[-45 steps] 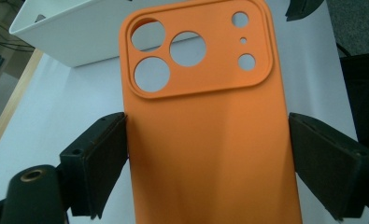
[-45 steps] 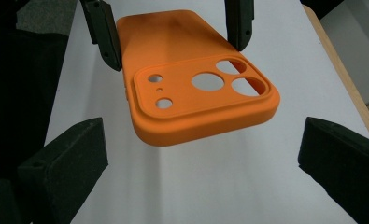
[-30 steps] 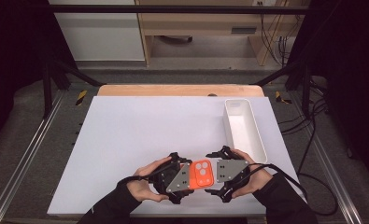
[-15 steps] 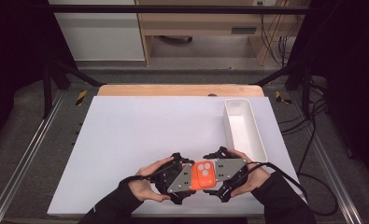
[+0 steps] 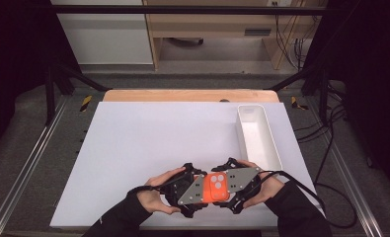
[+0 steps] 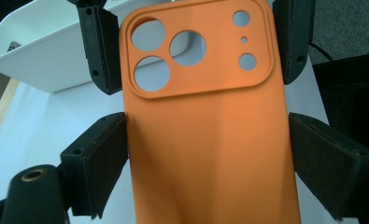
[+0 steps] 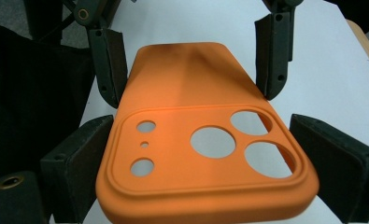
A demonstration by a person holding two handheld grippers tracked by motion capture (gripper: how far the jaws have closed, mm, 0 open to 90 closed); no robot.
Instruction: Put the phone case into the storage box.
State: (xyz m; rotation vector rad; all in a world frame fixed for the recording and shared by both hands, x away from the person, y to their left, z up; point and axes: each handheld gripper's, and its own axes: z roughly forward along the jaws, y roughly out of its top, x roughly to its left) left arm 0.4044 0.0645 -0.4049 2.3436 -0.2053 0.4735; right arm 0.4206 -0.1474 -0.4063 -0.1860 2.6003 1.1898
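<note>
An orange phone case (image 5: 215, 186) with round camera cut-outs is held above the white table (image 5: 158, 143) near its front edge, back side up. My left gripper (image 5: 201, 191) is shut on the case's plain end, its pads (image 6: 102, 154) pressed on both long edges of the case (image 6: 210, 130). My right gripper (image 5: 230, 184) faces it from the other side. Its jaws have just been closing, and its pads (image 7: 86, 158) now bear on the sides of the camera end of the case (image 7: 205, 140). In the left gripper view the right gripper's fingers (image 6: 98, 51) flank the cut-outs.
A long white tray (image 5: 276, 148) lies along the table's right side, past my right hand; it looks empty in the left gripper view (image 6: 42, 51). Metal frame rails run along both sides, and a cable (image 5: 326, 197) trails off to the right.
</note>
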